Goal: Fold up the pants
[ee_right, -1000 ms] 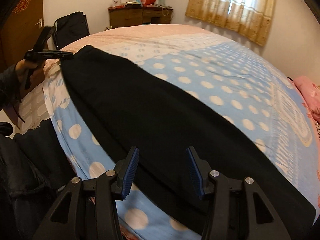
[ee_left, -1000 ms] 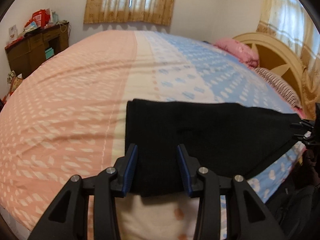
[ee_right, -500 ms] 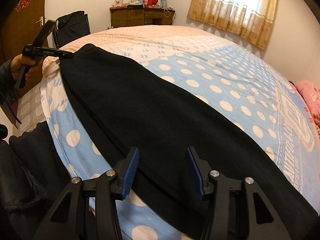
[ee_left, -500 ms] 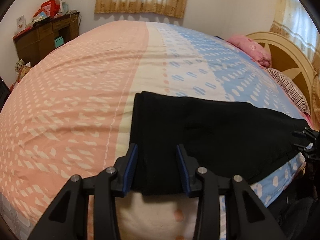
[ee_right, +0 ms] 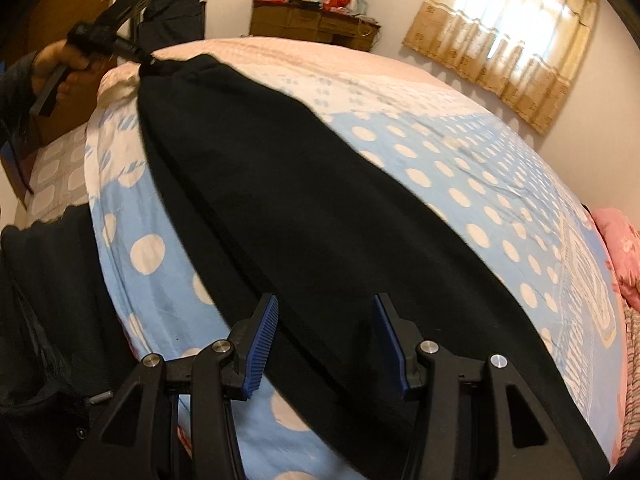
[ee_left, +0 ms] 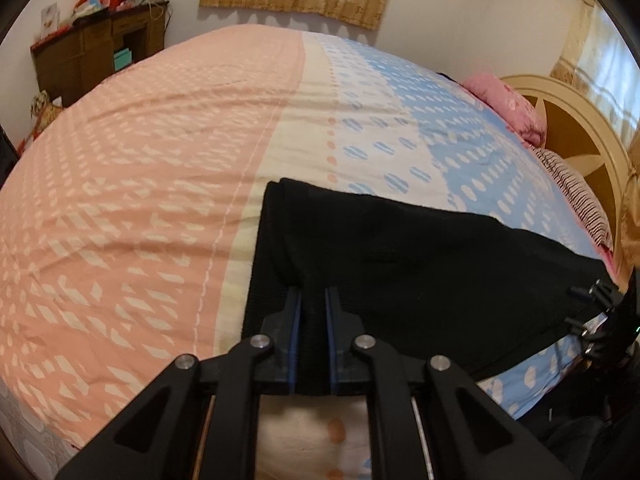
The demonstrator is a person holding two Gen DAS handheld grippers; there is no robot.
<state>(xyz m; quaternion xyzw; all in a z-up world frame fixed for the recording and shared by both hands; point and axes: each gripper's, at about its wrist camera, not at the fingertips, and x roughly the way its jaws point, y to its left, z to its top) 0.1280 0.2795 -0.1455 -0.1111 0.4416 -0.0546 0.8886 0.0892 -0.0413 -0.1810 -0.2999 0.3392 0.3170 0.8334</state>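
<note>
The black pants (ee_left: pixel 400 272) were pinched at one end by the left gripper (ee_left: pixel 313 316); the right gripper (ee_right: pixel 326 340) was held released over the other end

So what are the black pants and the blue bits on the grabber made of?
The pants look like soft, matte knit or fleece: no shine, and they bunch where the left gripper pinches them. The right gripper's blue pads look like ridged rubber, though they could be plastic.
</note>
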